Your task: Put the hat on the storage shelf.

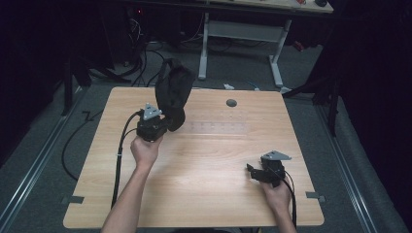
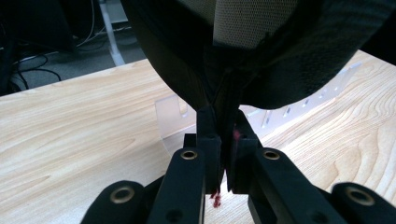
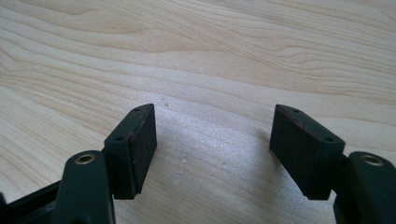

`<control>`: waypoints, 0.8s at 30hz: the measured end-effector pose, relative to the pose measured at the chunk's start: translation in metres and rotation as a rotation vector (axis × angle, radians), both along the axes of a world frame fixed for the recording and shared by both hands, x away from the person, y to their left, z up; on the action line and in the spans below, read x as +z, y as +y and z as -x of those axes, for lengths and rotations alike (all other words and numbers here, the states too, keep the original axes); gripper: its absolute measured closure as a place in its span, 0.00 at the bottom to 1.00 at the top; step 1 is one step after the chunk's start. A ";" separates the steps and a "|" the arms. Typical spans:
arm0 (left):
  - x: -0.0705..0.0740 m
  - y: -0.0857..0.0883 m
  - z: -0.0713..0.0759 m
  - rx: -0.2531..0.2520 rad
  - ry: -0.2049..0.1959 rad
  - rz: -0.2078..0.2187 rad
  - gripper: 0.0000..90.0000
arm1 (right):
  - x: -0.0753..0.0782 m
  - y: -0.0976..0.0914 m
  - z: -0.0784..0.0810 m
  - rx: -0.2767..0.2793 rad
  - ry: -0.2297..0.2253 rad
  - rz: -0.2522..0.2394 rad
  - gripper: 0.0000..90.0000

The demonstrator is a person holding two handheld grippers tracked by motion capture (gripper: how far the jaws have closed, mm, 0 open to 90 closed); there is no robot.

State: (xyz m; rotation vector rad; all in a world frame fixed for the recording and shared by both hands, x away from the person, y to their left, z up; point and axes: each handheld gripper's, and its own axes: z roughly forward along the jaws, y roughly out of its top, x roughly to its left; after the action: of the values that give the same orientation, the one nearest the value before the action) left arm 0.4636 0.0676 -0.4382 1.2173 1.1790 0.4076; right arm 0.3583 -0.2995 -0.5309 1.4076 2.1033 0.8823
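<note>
A black fabric cap [image 1: 172,90] with a pale mesh lining [image 2: 243,23] hangs raised over the back left of the wooden table [image 1: 204,194]. My left gripper [image 1: 167,121] is shut on a fold at the cap's lower edge, and in the left gripper view its jaws [image 2: 223,128] pinch the dark cloth [image 2: 299,60] between the pads. My right gripper [image 1: 253,172] rests low near the front right of the table. It is open, and only bare wood lies between its pads [image 3: 212,140].
A clear plastic rack [image 2: 173,121] lies flat on the table just beyond the cap, faintly seen in the high view [image 1: 218,127]. A round cable hole [image 1: 231,103] sits near the far edge. Behind the table stand a white desk frame [image 1: 240,31] and floor cables [image 1: 141,63].
</note>
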 end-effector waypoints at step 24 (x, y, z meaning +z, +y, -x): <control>-0.023 0.008 -0.001 0.010 0.107 0.043 0.83 | 0.000 0.001 0.001 -0.003 0.001 0.000 0.36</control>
State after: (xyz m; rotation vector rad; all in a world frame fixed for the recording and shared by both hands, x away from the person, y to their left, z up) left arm 0.4643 0.0751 -0.4614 1.2082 1.2800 0.3260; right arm 0.3574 -0.2990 -0.5310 1.4111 2.1014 0.8807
